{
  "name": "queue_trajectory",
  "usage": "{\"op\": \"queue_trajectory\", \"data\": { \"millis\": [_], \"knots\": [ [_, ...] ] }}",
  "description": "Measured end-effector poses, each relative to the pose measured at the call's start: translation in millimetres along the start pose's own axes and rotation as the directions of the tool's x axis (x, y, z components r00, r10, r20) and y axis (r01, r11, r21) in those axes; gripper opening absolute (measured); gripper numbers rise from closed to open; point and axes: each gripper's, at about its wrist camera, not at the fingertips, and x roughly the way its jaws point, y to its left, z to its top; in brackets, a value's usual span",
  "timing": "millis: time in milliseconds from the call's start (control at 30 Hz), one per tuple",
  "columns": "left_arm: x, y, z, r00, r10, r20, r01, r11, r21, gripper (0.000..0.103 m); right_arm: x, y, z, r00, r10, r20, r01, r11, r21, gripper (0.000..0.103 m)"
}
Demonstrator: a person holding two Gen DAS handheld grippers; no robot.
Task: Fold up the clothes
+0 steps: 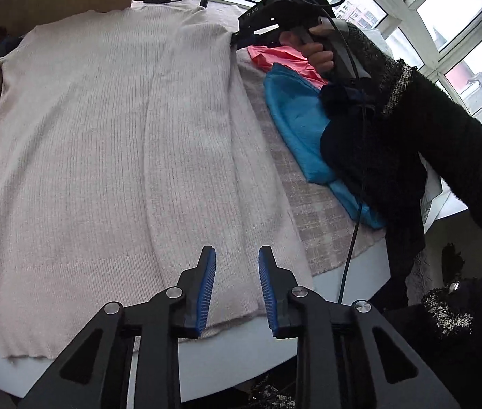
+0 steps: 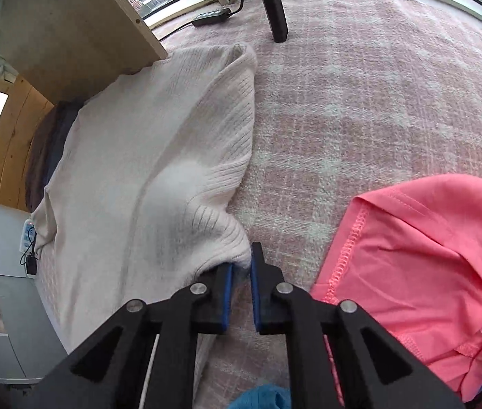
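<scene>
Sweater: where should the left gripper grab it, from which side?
The hem at the near table edge, just ahead of the open left gripper. Come straight forward and low: the sweater lies flat, and that edge overhangs slightly. The right gripper pinches the far corner.

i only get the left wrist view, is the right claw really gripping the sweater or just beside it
Observer: Gripping. The right claw has a fold of the cream sweater pinched between its blue pads.
Operator: anything ahead of it on the blanket
Observer: A black stand leg rests on the pink plaid blanket.
Operator: and on its right
Observer: The coral garment has a zigzag-stitched hem facing the claw.
</scene>
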Motion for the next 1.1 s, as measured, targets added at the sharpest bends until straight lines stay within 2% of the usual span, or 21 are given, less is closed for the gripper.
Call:
{"op": "queue_trajectory", "data": {
  "millis": [33, 100, 133, 167, 200, 233, 267, 400, 533, 600, 667, 700, 733, 767, 800, 833, 867, 933, 1033, 1100],
  "knots": [
    [4.3, -1.9, -1.7, 1.000, 0.002, -0.009, -0.002, 1.000, 0.000, 0.026, -1.6, -0.5, 1.2, 1.000, 0.003, -0.005, -0.003, 1.000, 0.003, 0.010],
    [18.3, -7.7, -3.1, 0.998, 0.062, -0.020, -0.061, 0.997, 0.042, 0.033, -5.6, -0.1, 3.6, 1.000, 0.003, -0.014, -0.003, 1.000, -0.001, 0.011],
    [25.6, -10.7, -3.7, 0.995, 0.094, -0.024, -0.092, 0.994, 0.064, 0.032, -5.7, 0.3, 4.0, 1.000, 0.004, -0.017, -0.004, 1.000, -0.002, 0.011],
    [32.8, -13.7, -4.3, 0.992, 0.126, -0.027, -0.123, 0.989, 0.087, 0.025, -5.3, 1.0, 4.5, 1.000, 0.005, -0.018, -0.005, 1.000, -0.004, 0.011],
    [33.4, -13.0, -3.5, 0.991, 0.130, -0.016, -0.128, 0.988, 0.089, 0.022, -6.4, 1.8, 5.8, 1.000, 0.004, -0.017, -0.004, 1.000, -0.005, 0.011],
    [32.8, -11.6, -2.3, 0.992, 0.129, -0.002, -0.128, 0.988, 0.088, 0.006, -7.4, 2.4, 7.1, 1.000, 0.003, -0.018, -0.003, 1.000, -0.006, 0.011],
    [31.3, -7.8, -0.6, 0.994, 0.113, -0.004, -0.112, 0.991, 0.066, 0.003, -8.2, 2.9, 8.7, 1.000, 0.002, -0.017, -0.002, 1.000, -0.006, 0.011],
    [11.3, -10.2, 2.2, 0.999, -0.002, 0.034, 0.002, 1.000, 0.000, 0.003, -18.4, 4.8, 17.1, 0.999, 0.031, 0.010, -0.031, 0.999, 0.012, 0.010],
    [4.2, -44.3, -2.1, 0.997, 0.004, 0.083, -0.012, 0.995, 0.097, 0.003, -31.2, -0.6, 20.6, 0.995, 0.092, 0.042, -0.093, 0.995, 0.039, 0.009],
    [24.2, -46.1, -5.3, 0.999, 0.010, 0.034, -0.013, 0.996, 0.091, 0.004, -23.4, -6.8, 14.3, 0.996, 0.081, 0.034, -0.083, 0.995, 0.059, 0.009],
    [45.0, -45.4, -6.7, 1.000, 0.020, -0.020, -0.019, 0.997, 0.070, 0.007, -4.1, -16.0, 1.8, 0.998, 0.047, 0.029, -0.048, 0.998, 0.044, 0.008],
    [46.5, -44.0, -7.7, 1.000, 0.015, -0.023, -0.014, 0.999, 0.050, 0.007, 3.8, -18.6, -2.9, 0.999, 0.035, 0.030, -0.035, 0.999, 0.032, 0.008],
    [42.3, -43.6, -8.8, 1.000, -0.001, -0.012, 0.001, 0.999, 0.034, 0.014, 5.7, -18.1, -3.9, 0.999, 0.029, 0.026, -0.029, 0.999, 0.024, 0.009],
    [36.3, -45.2, -10.5, 1.000, -0.006, 0.007, 0.005, 1.000, 0.030, 0.031, 4.8, -17.1, -4.6, 1.000, 0.022, 0.019, -0.022, 1.000, 0.014, 0.012],
    [30.2, -47.0, -12.3, 1.000, -0.008, 0.026, 0.007, 1.000, 0.028, 0.041, 4.7, -15.4, -5.8, 1.000, 0.009, 0.011, -0.008, 1.000, -0.009, 0.014],
    [26.9, -50.6, -14.1, 0.999, 0.000, 0.038, -0.001, 0.999, 0.032, 0.055, 5.5, -12.6, -6.9, 1.000, -0.009, 0.006, 0.009, 0.999, -0.040, 0.021],
    [24.1, -54.5, -15.9, 0.999, 0.010, 0.048, -0.012, 0.999, 0.036, 0.059, 6.4, -9.8, -7.9, 1.000, -0.027, 0.002, 0.027, 0.997, -0.070, 0.025],
    [28.6, -65.3, -16.9, 0.999, 0.008, 0.034, -0.010, 0.998, 0.068, 0.059, 0.6, -4.7, -13.4, 0.999, -0.039, 0.003, 0.039, 0.994, -0.107, 0.026],
    [48.2, -80.4, -22.7, 0.999, 0.031, -0.013, -0.029, 0.992, 0.123, 0.059, -9.6, -13.3, -17.8, 0.999, 0.039, 0.029, -0.038, 0.998, -0.042, 0.026],
    [57.1, -91.4, -26.7, 0.996, 0.091, -0.012, -0.087, 0.979, 0.185, 0.059, -16.1, -21.2, -20.0, 0.993, 0.101, 0.053, -0.102, 0.995, 0.015, 0.032]
  ]
}}
